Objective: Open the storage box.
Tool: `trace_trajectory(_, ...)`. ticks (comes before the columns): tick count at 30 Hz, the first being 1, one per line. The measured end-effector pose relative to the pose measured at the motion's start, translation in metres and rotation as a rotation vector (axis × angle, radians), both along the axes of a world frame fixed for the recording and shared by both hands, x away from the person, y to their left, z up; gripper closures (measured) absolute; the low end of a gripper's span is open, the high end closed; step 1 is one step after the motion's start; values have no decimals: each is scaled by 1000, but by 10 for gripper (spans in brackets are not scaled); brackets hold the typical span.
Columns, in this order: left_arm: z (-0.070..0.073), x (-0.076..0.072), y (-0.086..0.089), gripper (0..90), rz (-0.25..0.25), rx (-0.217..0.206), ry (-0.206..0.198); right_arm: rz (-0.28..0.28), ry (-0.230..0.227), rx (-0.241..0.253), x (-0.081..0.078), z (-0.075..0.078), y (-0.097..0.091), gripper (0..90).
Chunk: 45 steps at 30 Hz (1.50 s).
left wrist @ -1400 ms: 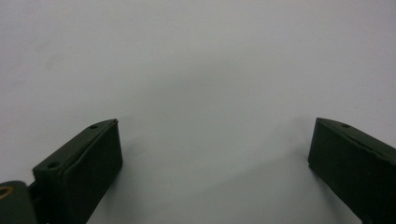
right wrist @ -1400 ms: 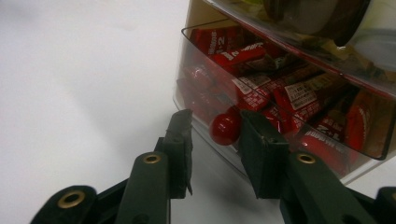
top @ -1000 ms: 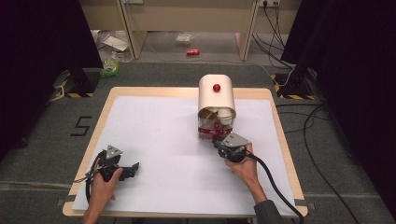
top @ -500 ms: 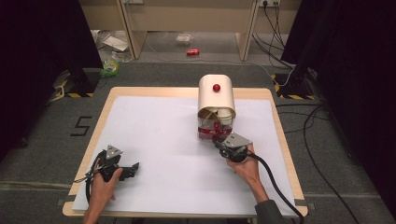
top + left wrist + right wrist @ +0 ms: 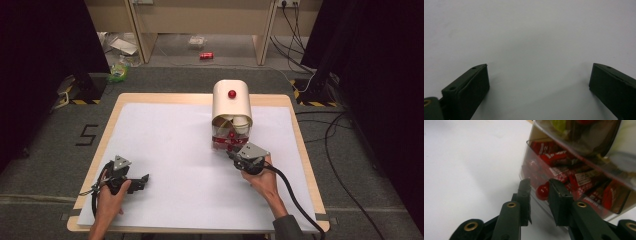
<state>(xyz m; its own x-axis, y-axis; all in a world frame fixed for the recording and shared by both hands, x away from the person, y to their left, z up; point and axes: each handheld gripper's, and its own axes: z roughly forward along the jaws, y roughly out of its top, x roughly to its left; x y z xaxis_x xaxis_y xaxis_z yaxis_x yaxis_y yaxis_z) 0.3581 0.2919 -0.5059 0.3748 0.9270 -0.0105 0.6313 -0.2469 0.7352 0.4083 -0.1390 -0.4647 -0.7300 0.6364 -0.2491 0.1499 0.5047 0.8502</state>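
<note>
A cream dome-topped box (image 5: 231, 105) with a red knob (image 5: 232, 93) on top stands at the back right of the white sheet. Its clear drawer (image 5: 226, 140) (image 5: 584, 187) is pulled out at the front and holds red wrapped sweets. My right gripper (image 5: 232, 151) (image 5: 539, 186) is at the drawer front, with the drawer's small red knob (image 5: 542, 191) between its fingertips. Its jaws have just been opening, a gap shows beside the knob, and they do not press on it. My left gripper (image 5: 145, 179) (image 5: 537, 75) rests low over the sheet at the front left, open, with nothing between its jaws.
The white sheet (image 5: 175, 135) covers most of the wooden table (image 5: 300, 145). A black cable (image 5: 292, 195) trails from my right gripper off the front right edge. Litter and a red can (image 5: 206, 55) lie on the floor beyond the table.
</note>
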Motion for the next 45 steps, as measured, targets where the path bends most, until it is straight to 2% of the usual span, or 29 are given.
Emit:
trace_trajectory(8, 0, 0, 0, 24, 0, 0, 0, -17, -5, 14, -1, 4, 0, 687)
trace_trajectory(10, 0, 0, 0, 24, 1, 0, 0, -83, 21, 20, -3, 4, 0, 676)
trace_trajectory(11, 0, 0, 0, 24, 1, 0, 0, -83, 21, 20, -3, 4, 0, 676)
trace_trajectory(12, 0, 0, 0, 24, 1, 0, 0, -112, 32, 23, -5, 4, 1, 674)
trace_trajectory(14, 0, 0, 0, 23, 1, 1, 0, -181, 56, 54, -11, 3, 3, 669)
trace_trajectory(17, 0, 0, 0, 23, 1, 2, -1, -268, 54, 94, -19, 2, 10, 673)
trace_trajectory(21, 0, 0, 0, 23, 1, 3, -2, -336, 42, 120, -22, -3, 19, 688)
trace_trajectory(24, 0, 0, 0, 23, 1, 3, -2, -346, 53, 105, -23, -9, 24, 688)
trace_trajectory(27, 0, 0, 0, 23, 2, 4, -2, -384, 37, 106, -22, -12, 27, 681)
trace_trajectory(29, 0, 0, -1, 23, 2, 7, -3, -406, 7, 102, -21, -13, 31, 683)
trace_trajectory(34, 0, 0, -1, 23, 2, 6, -2, -386, -6, 66, -22, -16, 37, 692)
trace_trajectory(37, 0, -1, -1, 23, 2, 7, -5, -398, -12, 48, -21, -18, 40, 693)
trace_trajectory(39, 0, -1, -1, 23, 1, 8, -4, -404, -25, 32, -19, -19, 41, 703)
trace_trajectory(42, 0, 0, -1, 23, 2, 7, -3, -401, -75, -29, -20, -21, 45, 697)
trace_trajectory(45, 0, -1, -1, 23, 1, 10, -5, -404, -81, -36, -20, -21, 45, 702)
